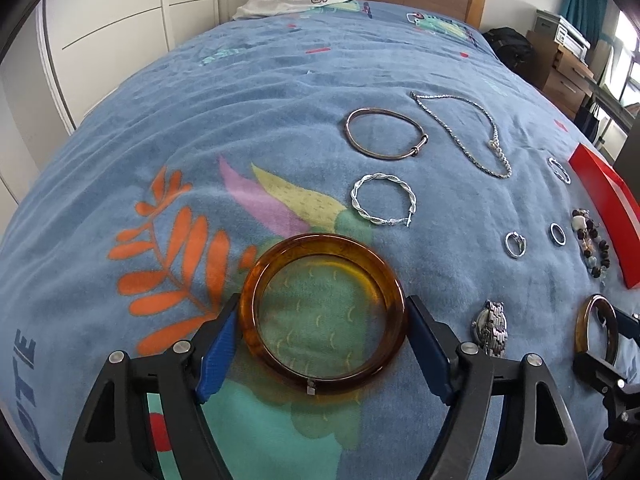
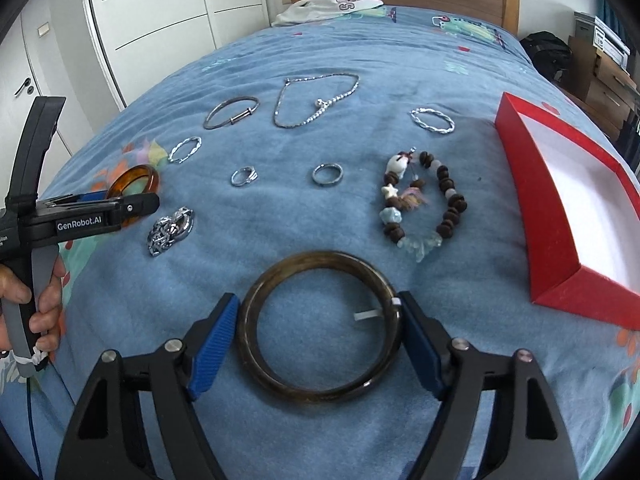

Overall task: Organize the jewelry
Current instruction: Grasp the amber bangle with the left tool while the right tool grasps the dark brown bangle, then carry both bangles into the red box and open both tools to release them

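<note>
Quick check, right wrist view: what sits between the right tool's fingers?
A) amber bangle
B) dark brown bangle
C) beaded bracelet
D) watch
B: the dark brown bangle lies flat on the blue blanket between the right tool's blue pads; the amber bangle is at the left tool.

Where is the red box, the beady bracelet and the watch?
Open red cardboard box (image 2: 516,140), right wrist view, on its far red wall.
Brown-and-white beaded bracelet (image 2: 452,214), right wrist view, on a brown bead.
Silver metal wristwatch (image 2: 170,230), right wrist view, on its band.
</note>
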`<state>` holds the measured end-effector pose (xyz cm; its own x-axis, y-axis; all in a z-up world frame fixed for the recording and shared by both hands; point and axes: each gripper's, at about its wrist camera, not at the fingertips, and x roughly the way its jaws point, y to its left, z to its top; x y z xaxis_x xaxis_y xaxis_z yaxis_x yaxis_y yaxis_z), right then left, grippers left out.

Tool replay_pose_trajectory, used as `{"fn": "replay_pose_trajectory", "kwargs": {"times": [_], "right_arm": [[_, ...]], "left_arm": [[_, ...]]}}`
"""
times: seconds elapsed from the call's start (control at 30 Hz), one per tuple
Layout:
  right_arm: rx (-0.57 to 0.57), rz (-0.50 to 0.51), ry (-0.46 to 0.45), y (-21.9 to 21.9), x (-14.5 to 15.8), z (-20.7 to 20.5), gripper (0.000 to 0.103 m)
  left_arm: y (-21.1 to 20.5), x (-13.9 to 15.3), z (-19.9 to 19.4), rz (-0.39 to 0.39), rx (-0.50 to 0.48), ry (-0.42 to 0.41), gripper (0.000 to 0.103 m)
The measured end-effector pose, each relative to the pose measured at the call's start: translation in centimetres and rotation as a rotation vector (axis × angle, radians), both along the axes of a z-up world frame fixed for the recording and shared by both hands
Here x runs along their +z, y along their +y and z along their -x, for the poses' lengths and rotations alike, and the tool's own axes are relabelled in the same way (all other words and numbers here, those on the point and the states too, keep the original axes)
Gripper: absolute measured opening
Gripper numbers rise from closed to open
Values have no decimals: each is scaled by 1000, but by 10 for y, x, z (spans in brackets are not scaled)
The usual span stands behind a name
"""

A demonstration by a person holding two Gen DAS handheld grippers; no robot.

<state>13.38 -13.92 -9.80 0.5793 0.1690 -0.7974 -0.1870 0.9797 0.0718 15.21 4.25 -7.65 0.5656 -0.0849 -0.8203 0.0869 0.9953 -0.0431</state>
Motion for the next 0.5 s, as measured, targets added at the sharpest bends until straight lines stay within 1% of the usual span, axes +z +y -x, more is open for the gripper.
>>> {"fn": "replay_pose_trajectory", "kwargs": {"times": [0.17, 0.27, 0.37, 0.5], "right_arm": [[6, -29, -8, -2, 10, 3, 77], [3, -49, -30, -5, 22, 8, 77], [-11, -65, -53, -13, 38, 15, 77], [-53, -72, -85, -39, 59, 26, 77]], "left_arm": [[3, 9, 7, 1, 14, -5, 77], [4, 21, 15, -1, 14, -13, 77], [-3, 35, 21, -16, -6, -20, 77], [-33, 57, 28, 4, -67, -38, 77]]}}
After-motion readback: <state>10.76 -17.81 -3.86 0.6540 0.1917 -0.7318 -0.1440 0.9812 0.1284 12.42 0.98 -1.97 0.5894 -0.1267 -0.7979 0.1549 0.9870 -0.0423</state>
